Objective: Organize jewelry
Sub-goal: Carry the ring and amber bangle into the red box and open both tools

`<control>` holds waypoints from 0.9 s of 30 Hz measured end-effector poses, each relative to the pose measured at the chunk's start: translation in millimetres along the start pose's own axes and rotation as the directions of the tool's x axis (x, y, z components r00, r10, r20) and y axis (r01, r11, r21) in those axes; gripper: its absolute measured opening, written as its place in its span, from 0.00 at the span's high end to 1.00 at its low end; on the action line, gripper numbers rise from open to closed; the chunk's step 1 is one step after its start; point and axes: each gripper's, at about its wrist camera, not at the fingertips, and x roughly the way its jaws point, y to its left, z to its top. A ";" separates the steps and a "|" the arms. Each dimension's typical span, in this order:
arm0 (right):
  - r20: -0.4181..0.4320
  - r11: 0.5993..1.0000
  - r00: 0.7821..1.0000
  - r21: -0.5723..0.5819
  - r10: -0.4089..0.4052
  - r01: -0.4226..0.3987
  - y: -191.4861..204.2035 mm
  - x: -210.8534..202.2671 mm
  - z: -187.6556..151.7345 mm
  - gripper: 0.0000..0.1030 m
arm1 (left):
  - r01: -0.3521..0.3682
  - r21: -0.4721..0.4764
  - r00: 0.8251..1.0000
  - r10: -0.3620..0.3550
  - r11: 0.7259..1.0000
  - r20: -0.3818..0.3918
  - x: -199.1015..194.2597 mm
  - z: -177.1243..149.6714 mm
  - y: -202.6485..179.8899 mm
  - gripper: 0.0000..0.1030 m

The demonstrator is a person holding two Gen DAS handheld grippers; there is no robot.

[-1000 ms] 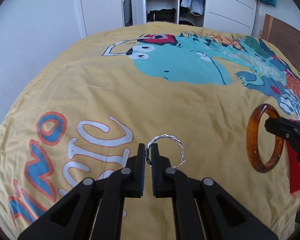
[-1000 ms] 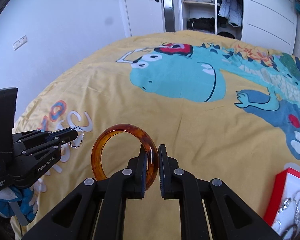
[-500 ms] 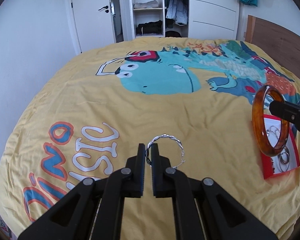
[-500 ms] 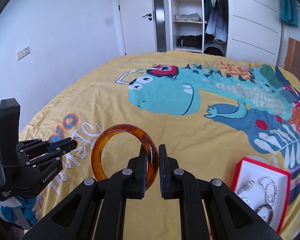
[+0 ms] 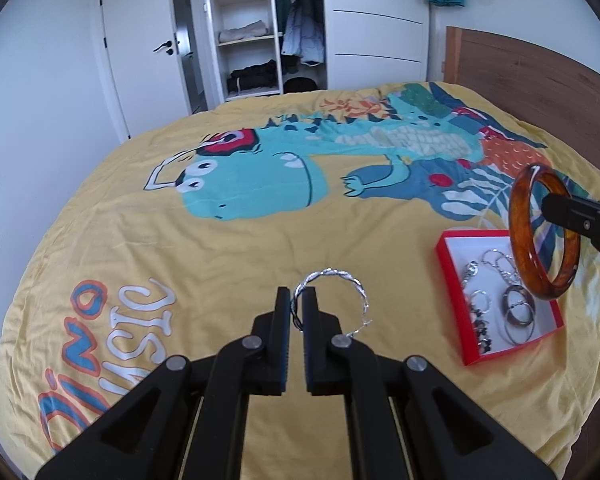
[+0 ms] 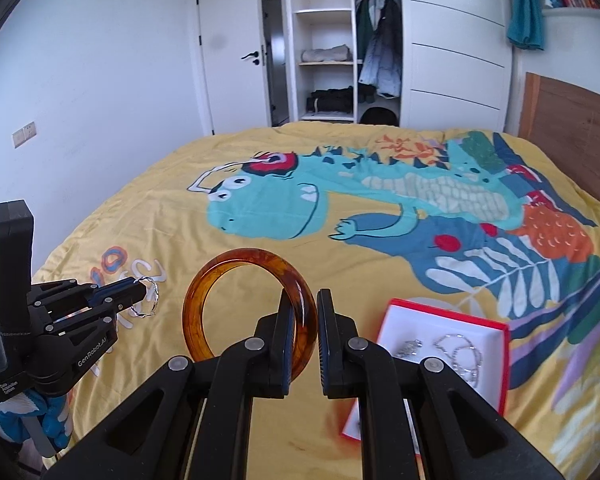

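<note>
My left gripper [image 5: 296, 300] is shut on a twisted silver hoop bracelet [image 5: 342, 280], held in the air above the yellow bedspread. My right gripper [image 6: 304, 308] is shut on an amber bangle [image 6: 220, 272], which stands upright in its jaws. A red jewelry box [image 5: 452, 242] with a white inside lies on the bed to the right and holds several silver rings and chains. In the left wrist view the amber bangle [image 5: 518, 208] hangs over the box's right side. In the right wrist view the box [image 6: 400, 306] lies just right of my fingers, and the left gripper [image 6: 142, 288] with the silver hoop [image 6: 154, 296] is far left.
The yellow dinosaur-print bedspread [image 5: 240, 248] covers the whole bed. A wooden headboard [image 5: 540, 80] runs along the right. Behind the bed stand an open wardrobe [image 6: 332, 40] with clothes and a white door [image 6: 228, 60]. A gloved hand [image 6: 48, 420] holds the left gripper.
Both grippers have risen and drawn back with their bracelets still held. The red jewelry box has come fully into view at the right.
</note>
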 end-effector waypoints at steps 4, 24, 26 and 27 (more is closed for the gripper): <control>0.007 0.999 1.000 0.019 -0.029 0.029 -25.5 -11.9 -4.9 0.90 | 0.021 0.037 1.000 -0.021 0.999 0.006 -1.4 5.6 -30.6 0.95; -0.036 0.981 0.991 0.142 -0.131 0.135 -144.2 -16.4 -48.0 0.90 | 0.138 0.166 0.990 -0.130 0.976 -0.060 40.6 7.9 -158.9 0.95; -0.049 0.979 0.990 0.151 -0.134 0.140 -153.4 -10.4 -53.0 0.90 | 0.146 0.175 0.988 -0.135 0.974 -0.072 47.3 5.7 -167.8 0.95; -0.054 0.978 0.990 0.156 -0.134 0.141 -156.8 -7.9 -55.2 0.90 | 0.150 0.179 0.987 -0.138 0.972 -0.078 51.0 4.6 -171.7 0.95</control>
